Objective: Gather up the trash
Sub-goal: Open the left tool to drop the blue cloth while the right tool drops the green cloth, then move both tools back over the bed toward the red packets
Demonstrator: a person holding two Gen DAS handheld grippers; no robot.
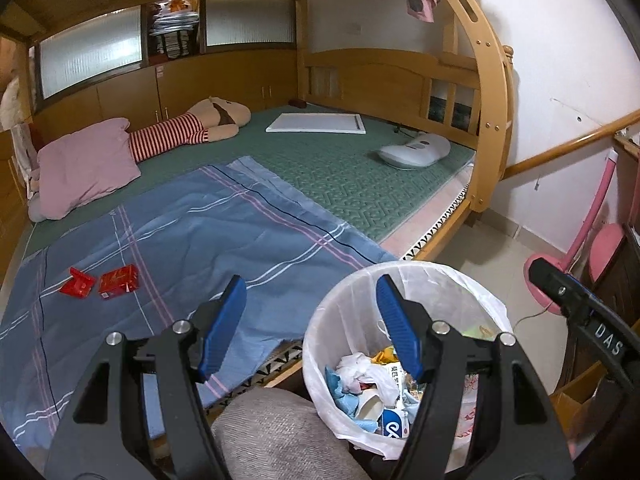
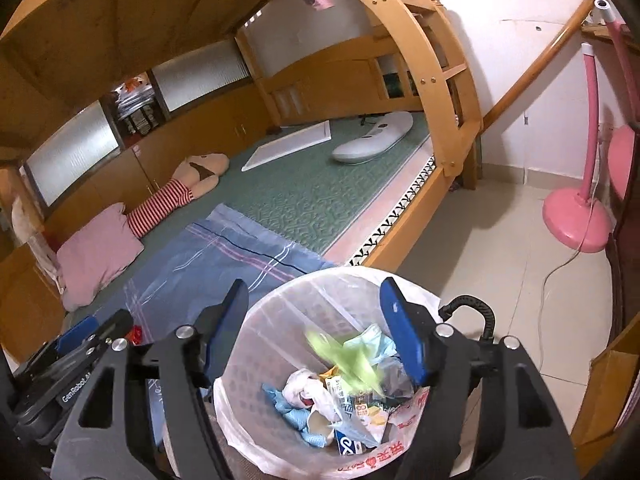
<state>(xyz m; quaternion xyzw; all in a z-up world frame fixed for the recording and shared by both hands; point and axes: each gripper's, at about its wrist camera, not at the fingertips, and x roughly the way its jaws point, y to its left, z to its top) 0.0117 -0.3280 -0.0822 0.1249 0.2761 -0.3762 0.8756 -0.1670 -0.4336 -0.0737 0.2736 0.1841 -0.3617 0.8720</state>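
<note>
On the blue sheet [image 1: 180, 240], only the left view shows red packets [image 1: 119, 281]; both grippers [image 1: 312, 324] [image 2: 314, 326] gape empty.

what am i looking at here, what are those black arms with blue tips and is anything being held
Those are two hand-held grabbers, one in each of a person's hands, each carrying a wide-angle camera that looks out along its two blue-padded fingers. One picture comes from the left gripper, the other from the right gripper. Both are open and hold nothing. Under the right one, a blurred yellow-green scrap seems to be dropping into the round white bin lined with a plastic bag, which already holds crumpled tissues and wrappers. On the blue checked sheet of the wooden bunk bed lie two red packets, likely the next trash to collect.
</note>
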